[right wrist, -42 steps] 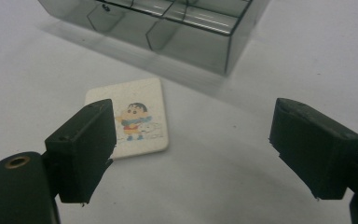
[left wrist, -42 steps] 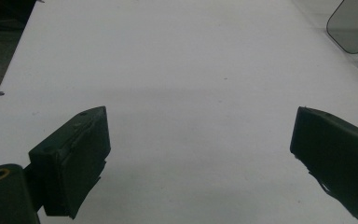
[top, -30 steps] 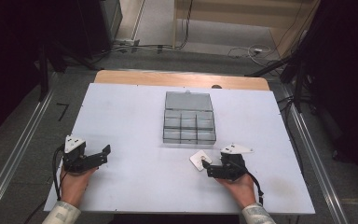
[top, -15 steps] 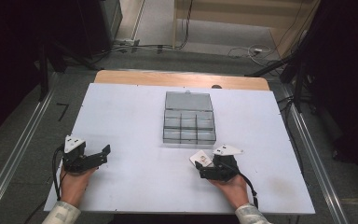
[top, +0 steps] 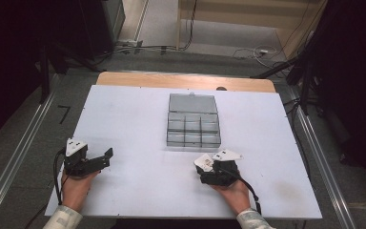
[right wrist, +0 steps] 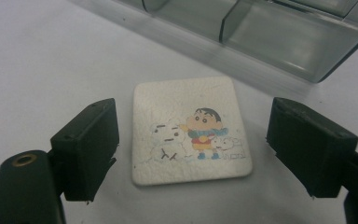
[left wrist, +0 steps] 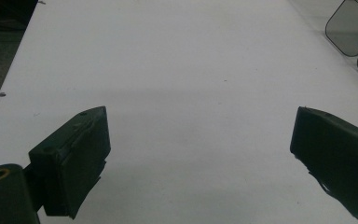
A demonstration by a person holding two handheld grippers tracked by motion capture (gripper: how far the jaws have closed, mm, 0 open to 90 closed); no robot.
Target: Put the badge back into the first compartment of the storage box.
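A small white square card (right wrist: 189,130) with a cartoon print lies flat on the white table (top: 133,119), just in front of a clear compartment box (top: 193,125). My right gripper (right wrist: 193,140) straddles the card, one jaw on each side, with a gap between each pad and the card's edge. Its jaws have just been closing, with the card between them but not pressed. In the high view the right gripper (top: 205,168) sits at the card (top: 203,161). My left gripper (top: 104,158) rests at the table's near left, open with nothing between its jaws (left wrist: 198,135).
The clear box (right wrist: 270,32) has its lid folded back and several compartments; a corner of it shows at the left gripper view's top right (left wrist: 349,23). A wooden strip (top: 181,80) runs along the far table edge. Metal rails (top: 19,157) flank the table.
My right gripper has slid left over the card, and its jaws now stand around it. The left gripper and the card have stayed in place.
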